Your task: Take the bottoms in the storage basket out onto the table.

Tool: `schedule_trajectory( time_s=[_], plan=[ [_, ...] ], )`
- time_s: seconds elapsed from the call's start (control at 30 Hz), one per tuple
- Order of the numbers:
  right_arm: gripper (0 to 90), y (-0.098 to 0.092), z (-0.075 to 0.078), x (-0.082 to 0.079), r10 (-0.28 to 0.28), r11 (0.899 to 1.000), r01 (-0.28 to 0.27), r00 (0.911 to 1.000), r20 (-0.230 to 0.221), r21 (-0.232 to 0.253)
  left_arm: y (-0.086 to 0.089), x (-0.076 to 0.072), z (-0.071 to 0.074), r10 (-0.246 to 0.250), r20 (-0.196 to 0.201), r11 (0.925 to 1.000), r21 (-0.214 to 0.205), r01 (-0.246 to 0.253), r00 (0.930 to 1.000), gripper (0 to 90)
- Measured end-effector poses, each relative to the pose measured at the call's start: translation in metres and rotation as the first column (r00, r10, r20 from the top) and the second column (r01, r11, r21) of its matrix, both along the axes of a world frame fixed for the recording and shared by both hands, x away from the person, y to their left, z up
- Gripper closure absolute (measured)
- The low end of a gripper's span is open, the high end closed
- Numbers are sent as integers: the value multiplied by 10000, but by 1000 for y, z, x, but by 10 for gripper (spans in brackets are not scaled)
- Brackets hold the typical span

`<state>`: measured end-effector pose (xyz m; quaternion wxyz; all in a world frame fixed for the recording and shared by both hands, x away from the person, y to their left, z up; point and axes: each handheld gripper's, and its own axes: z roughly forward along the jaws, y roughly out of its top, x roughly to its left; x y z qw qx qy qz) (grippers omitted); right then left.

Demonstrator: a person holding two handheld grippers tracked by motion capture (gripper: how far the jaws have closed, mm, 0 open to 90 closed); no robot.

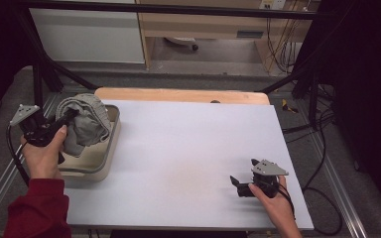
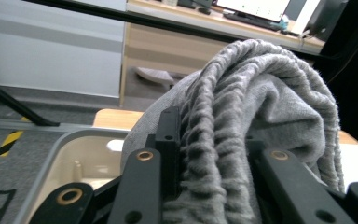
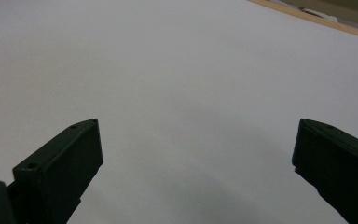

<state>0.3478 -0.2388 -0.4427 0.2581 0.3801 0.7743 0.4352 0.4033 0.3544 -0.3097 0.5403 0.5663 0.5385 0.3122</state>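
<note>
A bunched grey knit garment [image 1: 85,123] hangs over a beige tray [image 1: 108,156] at the table's left side. My left gripper [image 1: 68,117] is shut on its ribbed fold, held up by a hand in a red sleeve. In the left gripper view the ribbed fabric [image 2: 242,126] bulges up between both black jaws, with the tray [image 2: 77,158] below. My right gripper [image 1: 239,184] rests low over the white table surface [image 1: 188,144] at the front right, open with nothing between its jaws. In the right gripper view the right gripper [image 3: 198,158] has its jaws wide apart over bare white surface.
A wooden strip [image 1: 178,94] borders the table's far edge. Black frame bars [image 1: 44,74] stand at the back left and right, and cables [image 1: 322,163] trail on the floor to the right. A desk with a monitor [image 2: 256,9] lies beyond the table.
</note>
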Motion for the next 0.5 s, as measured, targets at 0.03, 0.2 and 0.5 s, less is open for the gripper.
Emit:
schedule_trajectory(
  time_s=[0.03, 0.2, 0.5],
  plan=[
    [20, 0, 0, 1, 5, 10000, -5, 10000, 0, 48, 0, 0, 0, 0, 0, 10000, 0, 0, 10000, 693],
    [18, 2, 0, 2, 147, 9997, -147, 9999, -34, 172, -7, -3, 6, -169, 182, 9999, 39, 168, 9997, 693],
    [17, 6, 2, 5, 220, 9994, -221, 9997, 51, 260, -18, -12, 12, -271, 386, 9996, 40, 269, 9989, 693]
  ],
)
